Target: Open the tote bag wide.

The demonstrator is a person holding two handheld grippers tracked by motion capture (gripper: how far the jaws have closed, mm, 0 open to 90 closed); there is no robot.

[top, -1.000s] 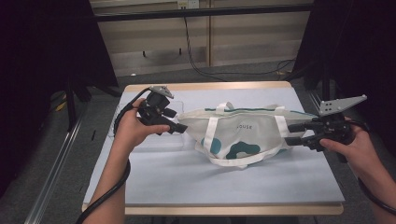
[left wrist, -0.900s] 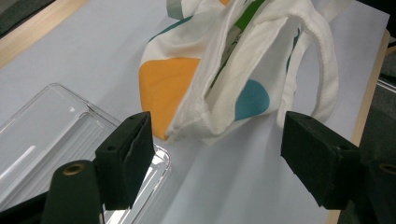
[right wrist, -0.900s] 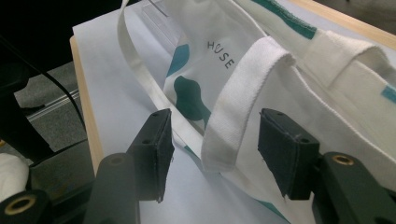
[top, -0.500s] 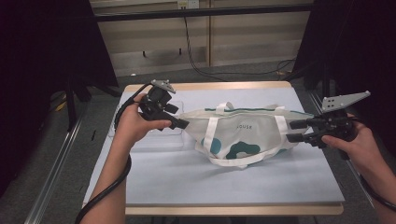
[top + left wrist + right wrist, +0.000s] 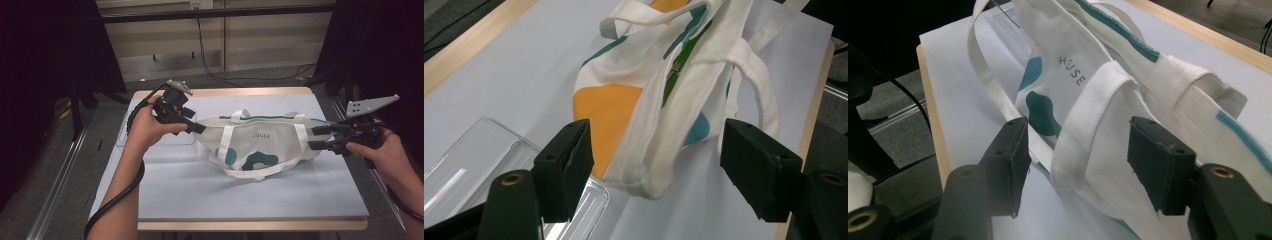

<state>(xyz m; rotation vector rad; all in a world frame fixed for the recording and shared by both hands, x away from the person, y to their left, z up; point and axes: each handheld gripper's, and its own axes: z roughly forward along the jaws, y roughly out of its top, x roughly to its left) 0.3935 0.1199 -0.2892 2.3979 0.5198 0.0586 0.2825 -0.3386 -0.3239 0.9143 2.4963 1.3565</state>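
Note:
A white cloth tote bag (image 5: 260,145) with teal shapes and small lettering lies on its side in the middle of the pale table (image 5: 200,200). My left gripper (image 5: 195,122) is at the bag's left end. In the left gripper view the bag's corner (image 5: 639,170) sits between the open jaws of the left gripper (image 5: 654,160), which have just closed a little, and touches neither pad. My right gripper (image 5: 315,138) is at the bag's right end. In the right gripper view a folded edge of the bag (image 5: 1098,115) lies between its jaws, which have just opened a little.
A clear plastic tray (image 5: 155,145) lies flat on the table under my left hand, beside the bag's left end (image 5: 474,160). One bag strap (image 5: 260,172) loops toward the table's front. Dark curtains and floor cables surround the table.
Both hands have barely shifted. The bag lies much as it did.

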